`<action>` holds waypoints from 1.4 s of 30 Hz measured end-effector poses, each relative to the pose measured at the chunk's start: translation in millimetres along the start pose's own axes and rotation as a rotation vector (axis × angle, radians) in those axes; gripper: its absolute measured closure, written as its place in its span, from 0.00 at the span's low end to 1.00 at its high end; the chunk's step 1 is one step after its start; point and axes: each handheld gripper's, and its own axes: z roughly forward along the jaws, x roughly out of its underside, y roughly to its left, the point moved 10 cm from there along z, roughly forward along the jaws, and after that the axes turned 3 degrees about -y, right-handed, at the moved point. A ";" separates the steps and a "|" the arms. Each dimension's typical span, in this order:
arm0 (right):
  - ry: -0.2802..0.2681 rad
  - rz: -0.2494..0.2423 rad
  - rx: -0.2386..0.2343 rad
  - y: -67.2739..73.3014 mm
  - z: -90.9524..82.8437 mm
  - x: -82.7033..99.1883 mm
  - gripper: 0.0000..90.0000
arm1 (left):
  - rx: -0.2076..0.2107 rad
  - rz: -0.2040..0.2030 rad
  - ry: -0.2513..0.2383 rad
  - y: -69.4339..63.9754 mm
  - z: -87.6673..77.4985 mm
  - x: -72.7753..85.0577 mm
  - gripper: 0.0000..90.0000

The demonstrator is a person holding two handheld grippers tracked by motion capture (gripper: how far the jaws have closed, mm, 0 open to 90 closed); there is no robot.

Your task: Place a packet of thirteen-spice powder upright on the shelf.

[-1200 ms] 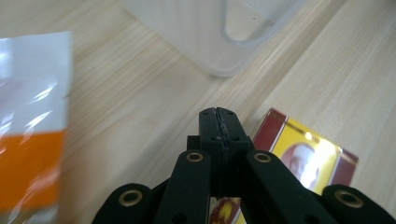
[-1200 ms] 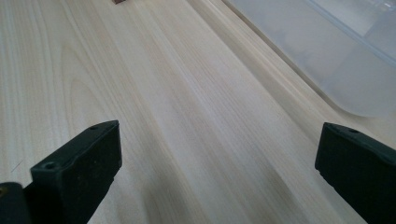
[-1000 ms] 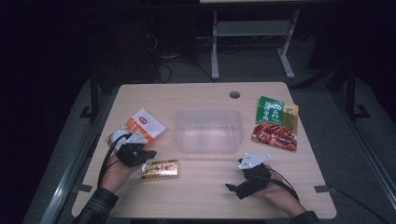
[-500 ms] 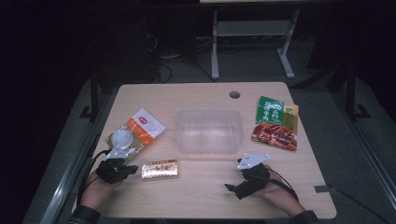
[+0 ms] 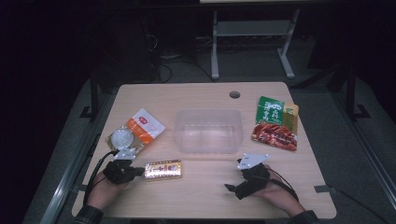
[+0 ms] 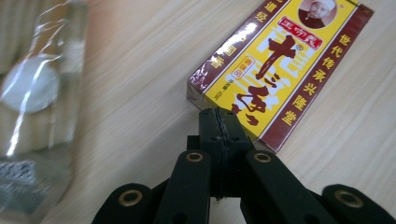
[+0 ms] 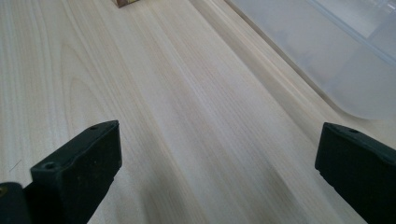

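A yellow and maroon box (image 5: 163, 169) (image 6: 280, 65) lies flat near the table's front left. My left gripper (image 5: 138, 171) (image 6: 218, 122) is shut with nothing in it, its tips right at the box's near corner. My right gripper (image 5: 232, 191) (image 7: 219, 154) rests low on the wood at the front right, jaws wide open over bare table. A clear plastic tub (image 5: 208, 130) (image 7: 327, 51) stands empty in the middle of the table.
An orange and clear packet with a white disc (image 5: 133, 133) (image 6: 32, 102) lies at the left. Green and red snack packets (image 5: 275, 123) lie at the right. A round cable hole (image 5: 234, 94) sits near the far edge. A metal stand (image 5: 252, 32) is behind the table.
My left gripper swung out toward the table's left edge, then came back in to the left end of the yellow box. The right gripper has stayed put.
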 end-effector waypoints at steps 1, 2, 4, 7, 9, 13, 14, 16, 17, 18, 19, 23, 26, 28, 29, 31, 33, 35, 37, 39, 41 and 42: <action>0.001 0.002 0.000 0.2 0.0 0.1 0.00 | 0.006 0.003 -0.004 -1.8 1.4 -1.6 1.00; 0.002 0.001 -0.001 0.3 0.1 0.1 0.00 | 0.013 0.003 -0.004 -4.1 3.0 -3.1 1.00; 0.003 0.001 -0.001 0.3 0.2 0.2 0.00 | 0.023 0.014 -0.007 -8.0 6.9 -6.9 1.00; 0.003 -0.001 -0.001 0.1 0.5 0.2 0.00 | 0.039 0.036 -0.008 -14.9 13.5 -13.7 1.00; 0.004 -0.001 -0.002 0.1 0.8 0.3 0.00 | 0.054 0.045 -0.008 -20.1 17.4 -18.2 1.00; 0.006 0.000 -0.004 0.2 0.7 0.5 0.00 | 0.082 0.061 -0.020 -30.6 24.7 -28.4 1.00; 0.006 0.001 -0.005 0.3 0.8 0.6 0.00 | 0.089 0.071 -0.018 -32.5 26.8 -30.6 1.00; 0.008 -0.004 -0.003 0.3 1.1 0.7 0.00 | 0.106 0.067 -0.022 -38.9 32.3 -36.3 1.00; 0.011 -0.004 -0.005 0.7 1.2 0.9 0.00 | 0.112 0.076 -0.020 -40.9 34.4 -38.5 1.00; 0.011 -0.006 -0.006 1.0 1.4 0.9 0.00 | 0.116 0.084 -0.017 -42.3 35.9 -39.8 1.00; 0.011 -0.008 -0.006 1.2 1.4 0.9 0.00 | 0.121 0.088 -0.017 -44.9 38.0 -41.8 1.00; 0.012 -0.006 -0.007 1.2 1.4 1.1 0.00 | 0.153 0.113 -0.023 -57.9 46.8 -50.2 1.00; 0.012 -0.005 -0.007 1.1 1.3 0.9 0.00 | 0.174 0.154 -0.014 -66.0 51.6 -55.3 1.00; 0.011 -0.007 -0.007 1.2 0.6 1.0 0.00 | 0.181 0.161 -0.016 -68.2 52.8 -57.3 1.00; 0.011 -0.006 -0.009 1.3 0.5 1.0 0.00 | 0.190 0.174 -0.022 -71.3 53.5 -61.3 1.00; 0.010 -0.005 -0.009 0.9 0.3 1.0 0.00 | 0.189 0.189 -0.031 -71.3 50.0 -65.3 1.00; 0.008 -0.006 -0.008 1.0 0.0 0.7 0.00 | 0.207 0.192 -0.046 -69.7 43.6 -69.1 0.94; 0.007 -0.006 -0.009 1.1 -0.2 0.6 0.00 | 0.243 0.209 -0.071 -70.3 38.1 -73.3 0.84; 0.007 -0.006 -0.009 1.1 0.1 0.6 0.00 | 0.298 0.236 -0.084 -74.2 35.4 -76.1 0.67; 0.008 -0.007 -0.010 1.2 0.3 0.5 0.00 | 0.307 0.296 -0.084 -76.0 35.1 -77.8 0.55; 0.009 -0.009 -0.009 1.3 0.4 0.5 0.00 | 0.339 0.344 -0.057 -80.1 36.7 -77.1 0.43; 0.008 -0.008 -0.009 1.3 0.4 0.5 0.00 | 0.342 0.365 -0.054 -81.9 38.3 -77.7 0.39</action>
